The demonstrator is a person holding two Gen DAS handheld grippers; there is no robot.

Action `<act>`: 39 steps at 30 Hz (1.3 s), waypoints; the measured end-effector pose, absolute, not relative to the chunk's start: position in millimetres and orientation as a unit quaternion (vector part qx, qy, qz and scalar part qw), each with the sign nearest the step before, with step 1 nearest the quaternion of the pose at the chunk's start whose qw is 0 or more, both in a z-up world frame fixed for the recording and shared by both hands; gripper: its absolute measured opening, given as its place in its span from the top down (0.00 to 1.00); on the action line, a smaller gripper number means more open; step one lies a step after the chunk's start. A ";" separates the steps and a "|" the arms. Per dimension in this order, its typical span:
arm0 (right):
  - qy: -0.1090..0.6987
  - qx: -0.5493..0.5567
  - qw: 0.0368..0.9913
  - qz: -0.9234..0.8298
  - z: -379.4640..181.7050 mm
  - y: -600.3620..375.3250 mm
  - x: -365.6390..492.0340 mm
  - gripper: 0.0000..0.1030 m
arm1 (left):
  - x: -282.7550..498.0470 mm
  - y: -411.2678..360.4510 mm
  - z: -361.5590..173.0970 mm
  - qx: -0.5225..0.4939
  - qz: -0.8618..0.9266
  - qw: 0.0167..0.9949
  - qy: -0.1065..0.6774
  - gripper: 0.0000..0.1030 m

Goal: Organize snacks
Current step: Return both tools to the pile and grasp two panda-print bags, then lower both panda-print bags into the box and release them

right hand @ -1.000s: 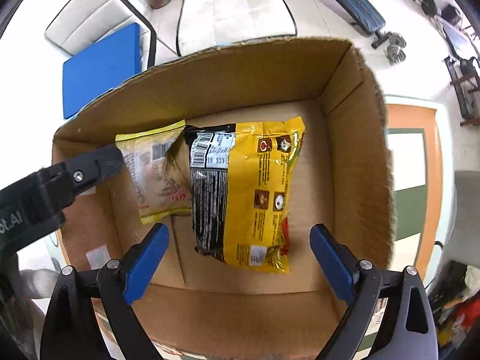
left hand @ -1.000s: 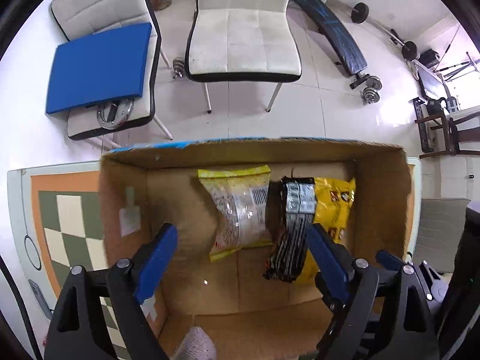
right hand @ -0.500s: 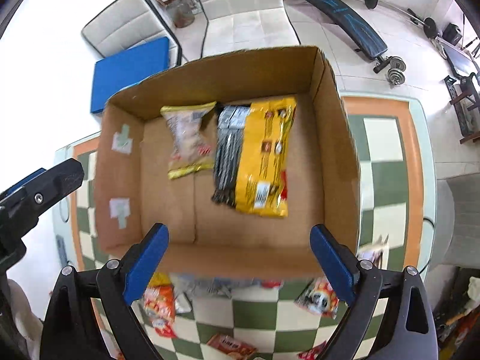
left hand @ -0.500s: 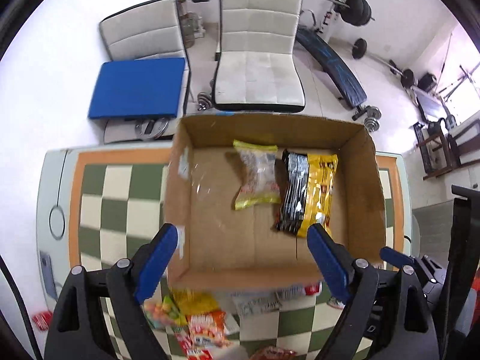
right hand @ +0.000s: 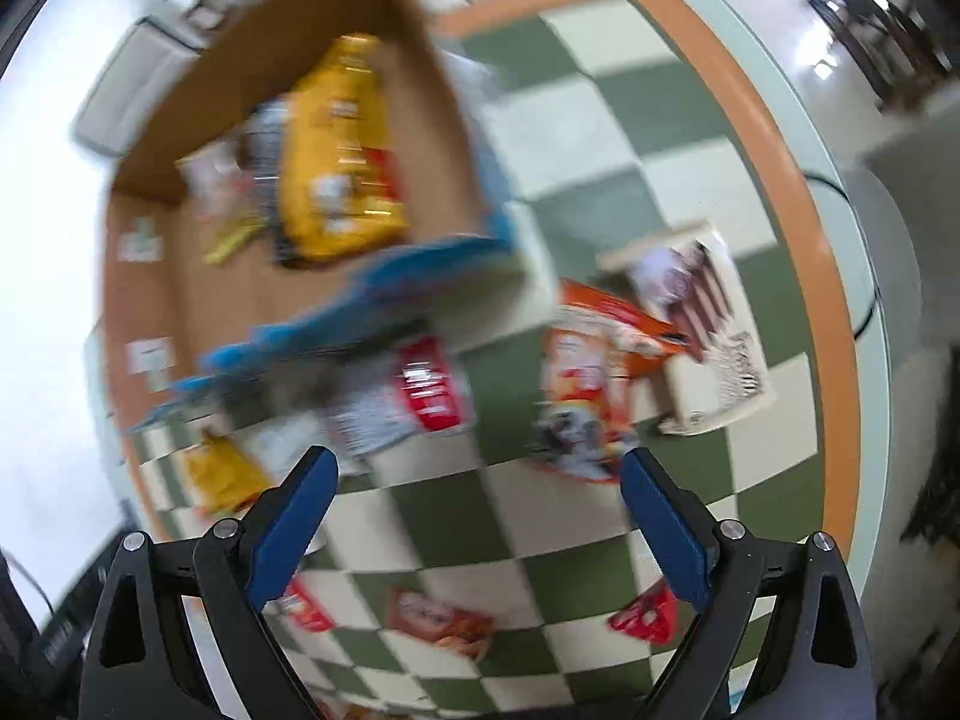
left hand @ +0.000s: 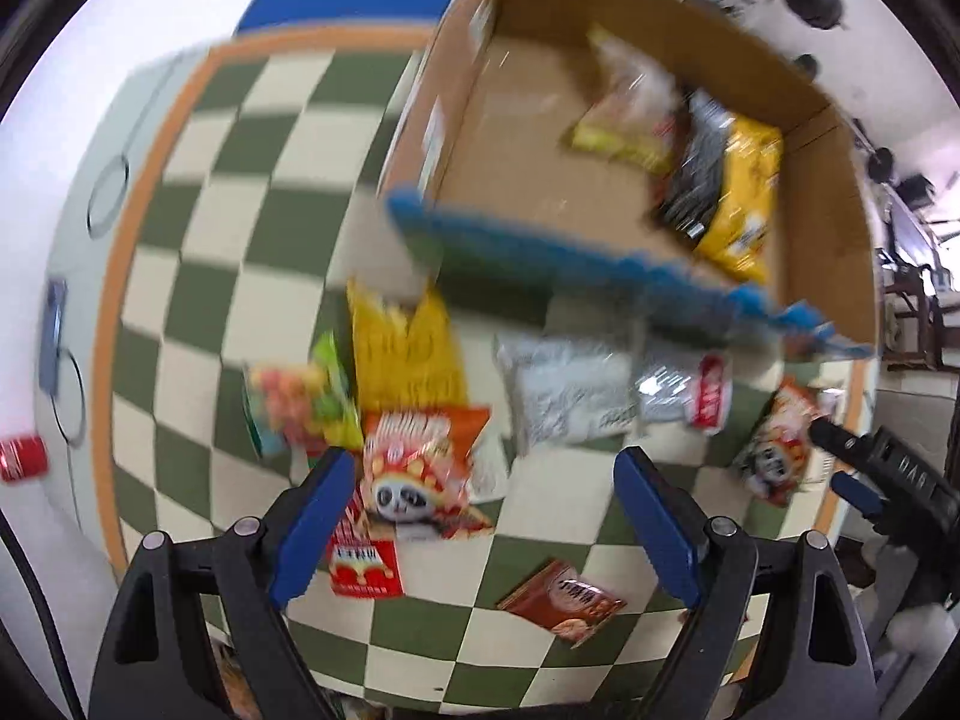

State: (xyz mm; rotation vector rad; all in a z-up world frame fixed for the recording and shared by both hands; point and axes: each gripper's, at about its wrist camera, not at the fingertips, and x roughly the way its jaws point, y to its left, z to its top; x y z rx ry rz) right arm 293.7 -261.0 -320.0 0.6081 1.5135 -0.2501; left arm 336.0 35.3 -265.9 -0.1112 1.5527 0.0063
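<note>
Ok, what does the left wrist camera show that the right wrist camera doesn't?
Only the left wrist view shows the fruit-candy bag, the red box and the right gripper's tip. Only the right wrist view shows the cream striped packet and a red wrapper. Both show the cardboard box with the yellow bag inside, loose snacks on the checkered table, and open, empty jaws.

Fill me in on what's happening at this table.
A person is sorting snacks with two handheld grippers. The left gripper and right gripper both hang open and empty over loose snack packets on the green-and-cream checkered table. The brown cardboard box already holds a yellow bag and a pale packet.
</note>
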 end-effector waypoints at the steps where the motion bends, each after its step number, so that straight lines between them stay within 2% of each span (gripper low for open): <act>1: 0.677 0.271 0.674 -0.119 -328.4 -265.2 291.9 0.06 | 330.7 38.5 -278.0 -0.054 0.011 0.704 0.708 0.14; 6: 0.693 0.302 0.638 -0.147 -378.5 -291.4 285.6 0.15 | 318.7 54.2 -307.3 -0.067 0.041 0.682 0.727 0.14; 12: 0.701 0.301 0.626 -0.164 -406.3 -295.3 289.4 0.26 | 318.1 75.6 -322.9 -0.082 0.069 0.672 0.732 0.14; 14: 0.706 0.282 0.627 -0.168 -409.8 -290.3 292.0 0.39 | 318.4 81.8 -327.6 -0.087 0.074 0.666 0.737 0.14; 17: 0.705 0.258 0.636 -0.180 -405.7 -287.6 292.0 0.49 | 318.4 89.0 -336.1 -0.094 0.074 0.656 0.745 0.14; 26: 0.718 0.256 0.631 -0.144 -402.6 -278.2 265.9 0.52 | 328.4 77.6 -376.9 -0.112 0.032 0.617 0.779 0.15; 27: 0.720 0.260 0.629 -0.138 -402.7 -277.0 261.1 0.53 | 330.1 75.7 -380.4 -0.106 0.030 0.618 0.778 0.28; 28: 0.722 0.263 0.626 -0.132 -402.3 -275.3 256.6 0.53 | 331.2 73.1 -382.7 -0.096 0.031 0.621 0.777 0.37; 29: 0.724 0.265 0.625 -0.127 -402.5 -274.1 253.4 0.54 | 331.2 71.3 -382.6 -0.088 0.033 0.626 0.775 0.38; 30: 0.725 0.265 0.624 -0.123 -402.1 -273.7 250.3 0.54 | 332.7 70.8 -380.5 -0.083 0.032 0.633 0.769 0.48; 32: 0.726 0.266 0.624 -0.115 -400.3 -271.4 241.6 0.56 | 331.5 65.9 -374.2 -0.067 0.032 0.641 0.764 0.53; 39: 0.714 0.275 0.639 -0.077 -375.9 -261.7 211.4 0.58 | 309.4 53.1 -334.5 -0.055 0.029 0.667 0.742 0.56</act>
